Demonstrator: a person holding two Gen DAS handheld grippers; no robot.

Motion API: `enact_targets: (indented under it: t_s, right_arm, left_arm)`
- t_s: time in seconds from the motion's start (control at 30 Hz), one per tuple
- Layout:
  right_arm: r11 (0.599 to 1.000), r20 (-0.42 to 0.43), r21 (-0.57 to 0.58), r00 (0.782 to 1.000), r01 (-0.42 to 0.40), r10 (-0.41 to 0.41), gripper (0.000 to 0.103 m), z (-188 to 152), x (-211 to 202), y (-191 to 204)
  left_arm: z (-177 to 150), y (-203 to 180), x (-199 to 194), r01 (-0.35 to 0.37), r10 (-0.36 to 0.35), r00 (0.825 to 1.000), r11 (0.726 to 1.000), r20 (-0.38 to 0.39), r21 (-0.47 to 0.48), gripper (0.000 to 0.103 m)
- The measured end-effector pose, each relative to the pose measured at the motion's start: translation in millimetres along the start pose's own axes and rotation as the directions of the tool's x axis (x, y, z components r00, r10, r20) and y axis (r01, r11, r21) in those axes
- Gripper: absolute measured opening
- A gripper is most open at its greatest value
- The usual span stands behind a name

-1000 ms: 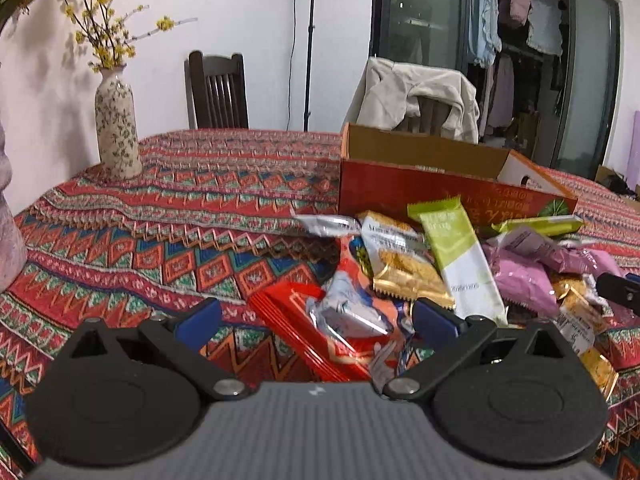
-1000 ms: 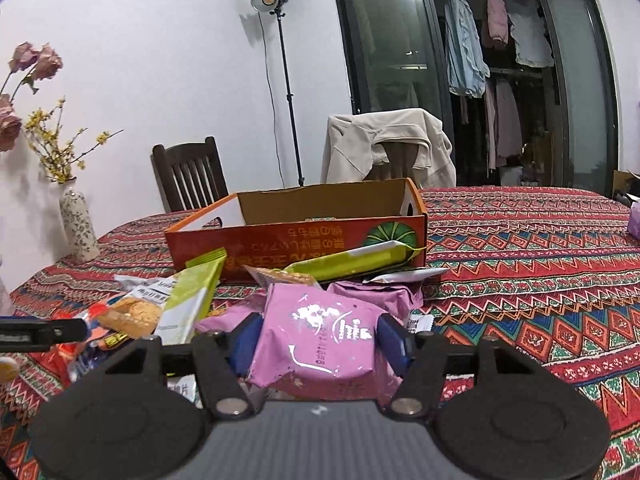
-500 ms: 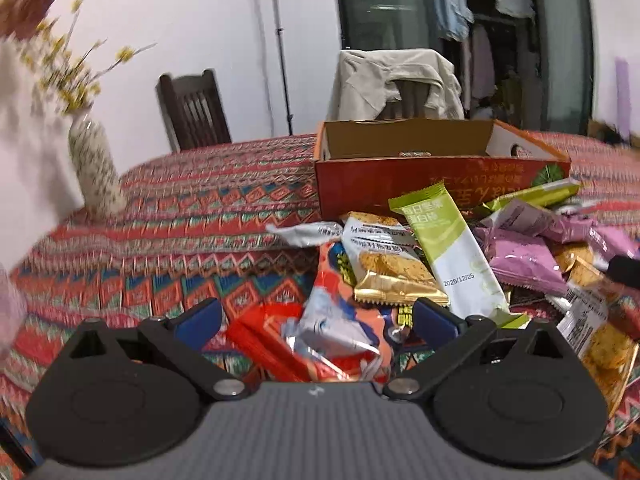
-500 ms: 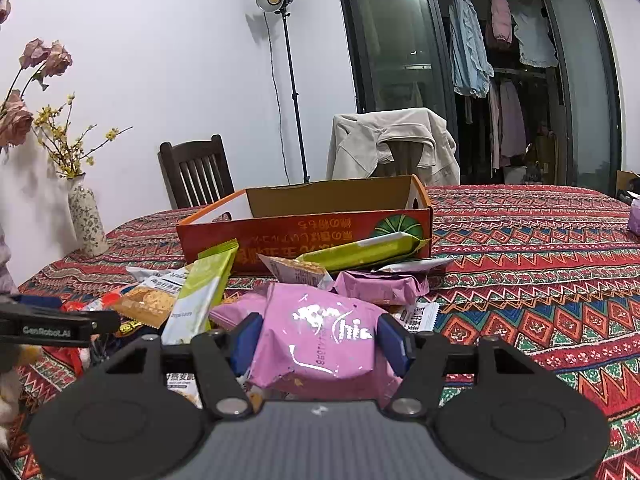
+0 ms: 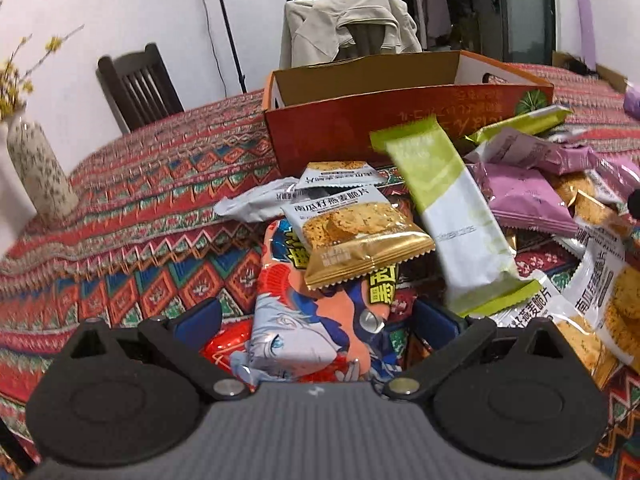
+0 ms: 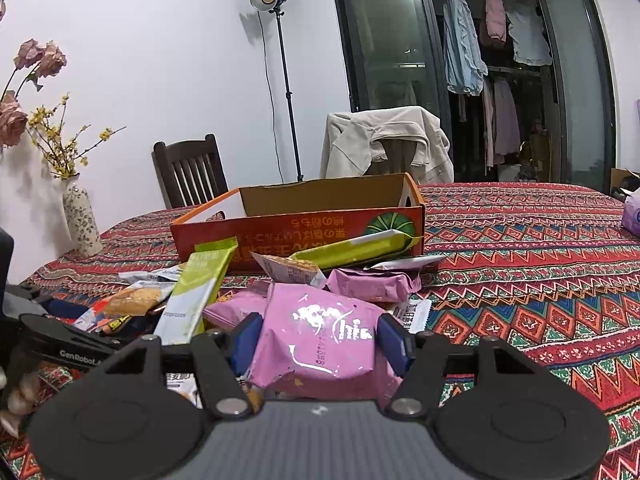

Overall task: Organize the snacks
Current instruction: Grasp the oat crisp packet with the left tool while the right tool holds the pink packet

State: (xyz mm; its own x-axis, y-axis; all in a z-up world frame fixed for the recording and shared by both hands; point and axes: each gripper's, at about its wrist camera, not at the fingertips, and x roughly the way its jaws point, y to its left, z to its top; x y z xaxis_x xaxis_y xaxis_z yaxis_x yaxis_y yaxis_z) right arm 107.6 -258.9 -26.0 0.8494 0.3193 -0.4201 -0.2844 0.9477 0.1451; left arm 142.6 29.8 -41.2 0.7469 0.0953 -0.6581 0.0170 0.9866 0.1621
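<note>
On L gripper (image 6: 56, 344) arm: "GenRobot" (rest cut off), white print.

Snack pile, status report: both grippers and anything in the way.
Right gripper shut on pink packet. Left gripper open around cartoon-print packet. Gold biscuit packet overlaps it. Cardboard box behind pile.

In the left wrist view the tool's own grey body (image 5: 320, 432) covers the lower end of the cartoon-print snack packet (image 5: 320, 332) and most of the red packet (image 5: 224, 350) under it, and the vase (image 5: 36, 172) and its yellow sprigs are smeared and cut by the left edge. In the right wrist view the pink packet (image 6: 320, 340) hides the snacks beneath it. A hand (image 6: 18, 404) at the left edge is blurred and mostly cut off, and the carton's (image 6: 296, 232) floor cannot be seen.
</note>
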Motion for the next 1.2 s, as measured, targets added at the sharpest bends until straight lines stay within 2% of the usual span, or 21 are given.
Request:
enact_targets:
  t_s: [0.07,0.13,0.2,0.33,0.7,0.97,1.1,1.2]
  right_arm:
    - [1.000,-0.003,-0.002,1.000,-0.002,0.002,0.063,0,1,1]
    - [1.000,-0.005,-0.006,1.000,-0.007,0.007,0.063,-1,2,3]
    - [1.000,-0.007,-0.007,1.000,-0.010,0.010,0.063,-1,2,4]
    - [1.000,-0.006,-0.004,1.000,-0.008,0.008,0.063,-2,1,4]
    - [1.000,-0.004,-0.005,1.000,-0.010,0.010,0.063,-3,-5,7]
    - [1.000,0.021,-0.015,1.000,-0.010,0.010,0.063,1,-18,15]
    - [1.000,0.034,-0.027,0.999,-0.010,0.011,0.063,3,-24,19]
    - [0.999,0.042,-0.035,0.999,-0.008,0.010,0.063,6,-26,22]
  left_arm:
    - [-1,2,-1,0.018,-0.018,1.000,1.000,0.000,-0.006,0.097]
    - [1,2,-5,0.055,-0.055,0.998,0.998,0.002,-0.011,0.069]
    - [2,5,-8,0.083,-0.083,0.997,0.996,0.003,-0.017,0.063]
    - [-4,9,-15,0.097,-0.097,0.995,0.994,0.023,-0.039,0.052]
    - [-18,31,-54,0.084,-0.069,0.990,0.989,0.124,-0.123,0.050]
    - [-14,42,-86,0.083,-0.043,0.973,0.982,0.227,-0.172,0.050]
    - [-10,41,-93,0.091,-0.044,0.967,0.980,0.252,-0.178,0.050]
    - [-9,36,-93,0.082,-0.045,0.967,0.987,0.251,-0.138,0.050]
